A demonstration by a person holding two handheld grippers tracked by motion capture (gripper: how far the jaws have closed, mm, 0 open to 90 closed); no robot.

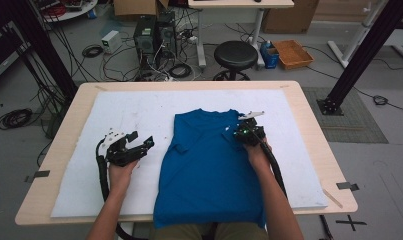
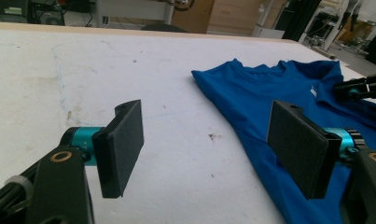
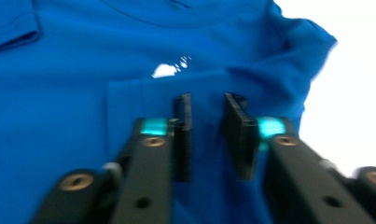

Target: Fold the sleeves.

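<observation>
I am holding my left gripper [image 1: 150, 144] with its fingers [image 2: 122, 147] spread wide and gripping nothing, hovering over the white mat [image 1: 134, 112] that covers the desk [image 1: 316, 145]. The blue T-shirt [image 1: 209, 165] is lying flat just beyond my left fingers, its side edge passing under the far one. My right gripper [image 1: 237, 131] is resting over the shirt's upper part near a folded sleeve, and its fingers [image 3: 184, 135] are standing close together with a narrow gap between them; whether they are pinching any cloth I cannot tell. A small white mark [image 3: 166, 70] is showing on the fabric just ahead of those fingers. Farther off, past the desk's far edge, a black stool [image 1: 235, 56] is standing on the floor.
</observation>
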